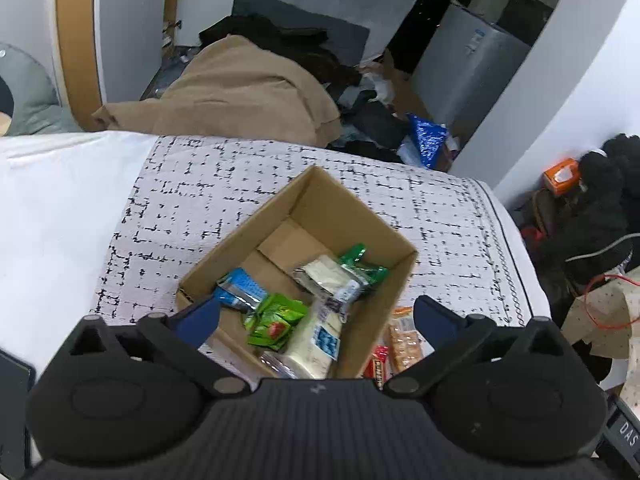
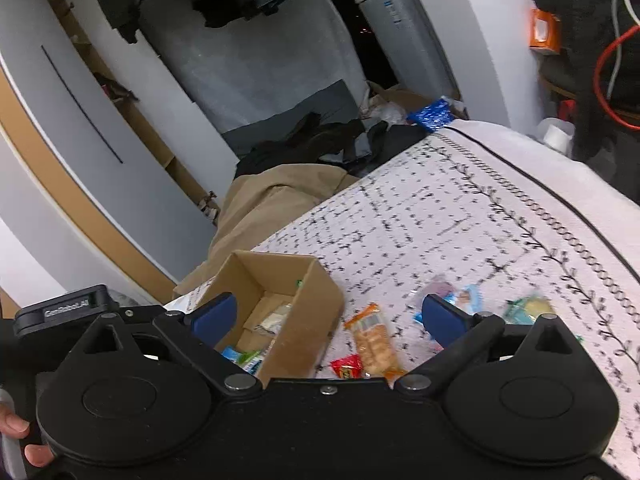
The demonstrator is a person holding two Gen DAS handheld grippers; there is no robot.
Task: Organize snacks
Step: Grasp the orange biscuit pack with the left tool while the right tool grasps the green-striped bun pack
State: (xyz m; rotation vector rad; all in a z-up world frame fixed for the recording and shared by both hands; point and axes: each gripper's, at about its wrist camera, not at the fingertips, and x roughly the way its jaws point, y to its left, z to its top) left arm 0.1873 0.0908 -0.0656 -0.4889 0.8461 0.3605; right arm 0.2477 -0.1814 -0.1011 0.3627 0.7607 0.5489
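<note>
An open cardboard box (image 1: 352, 208) (image 2: 316, 300) sits on the patterned bed cover (image 1: 224, 200). It holds several snack packs: a blue one (image 1: 242, 288), a green one (image 1: 276, 322) and white ones (image 1: 320, 340). My left gripper (image 1: 316, 320) hovers open over the box, holding nothing. Right of the box lie an orange cracker pack (image 2: 372, 340) (image 1: 404, 340) and a small red pack (image 2: 347, 366). More packs (image 2: 524, 310) lie further right, blurred. My right gripper (image 2: 330, 320) is open above the box edge and the cracker pack, with nothing between its fingers.
A tan blanket (image 1: 248, 88) and dark clothes lie on the floor beyond the bed. A blue foil bag (image 1: 426, 140) and a grey appliance (image 1: 476, 76) stand at the back. Cables and an orange box (image 2: 542, 34) are at the right. A hand (image 2: 20, 436) grips the other gripper's handle.
</note>
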